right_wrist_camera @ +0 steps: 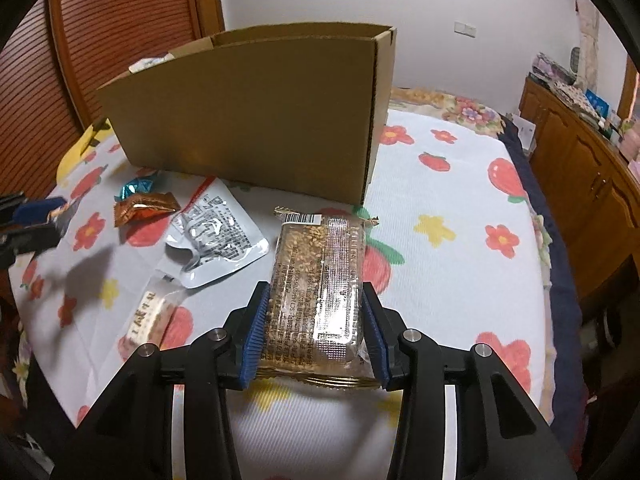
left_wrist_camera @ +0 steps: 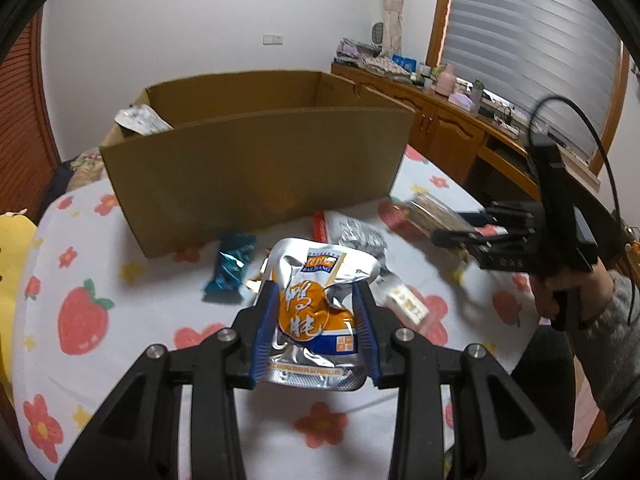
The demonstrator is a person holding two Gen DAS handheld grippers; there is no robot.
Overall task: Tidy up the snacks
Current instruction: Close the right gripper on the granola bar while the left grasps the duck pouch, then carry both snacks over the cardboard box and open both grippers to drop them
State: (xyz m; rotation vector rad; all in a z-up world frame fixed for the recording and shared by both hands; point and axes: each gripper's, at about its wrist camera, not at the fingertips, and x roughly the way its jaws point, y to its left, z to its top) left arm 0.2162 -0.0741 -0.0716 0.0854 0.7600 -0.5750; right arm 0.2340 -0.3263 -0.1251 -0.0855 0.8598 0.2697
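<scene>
We hold a claw in each hand over a bed spread with a strawberry-and-flower sheet [right_wrist_camera: 460,184]. Our left claw [left_wrist_camera: 316,292] is closed on a silver and orange pouch [left_wrist_camera: 316,308], its blue pads [left_wrist_camera: 267,328] pressing in on both sides so the foil crumples between them; the pouch is lifted clear of the sheet. Our right claw [right_wrist_camera: 316,300] grips a clear pack of seeded bars [right_wrist_camera: 320,280] lengthwise, pads tight against its long edges, the far end of the pack reaching toward the box. No earlier picture is at hand, so we tell only the grip as it stands.

The open cardboard box [right_wrist_camera: 256,120] stands on the bed beyond both claws, its near wall upright. A pale packet [left_wrist_camera: 140,120] leans out over its far left corner.

On the sheet in front of the box lie the loose snacks: a blue foil candy [left_wrist_camera: 232,264] near the box's left end, an orange foil sachet [right_wrist_camera: 144,208] just beside it, a flat silver pouch [right_wrist_camera: 216,236] with printed text lying face down between the two claws, and a small pink and white wrapped bar [right_wrist_camera: 150,320] nearer to us.

From the left wrist view, the right claw [left_wrist_camera: 452,224] shows at the right edge, carrying its pack, with a hand [left_wrist_camera: 560,288] and grey sleeve behind it. A wooden cabinet [left_wrist_camera: 448,128] runs along the wall under the window blind.
</scene>
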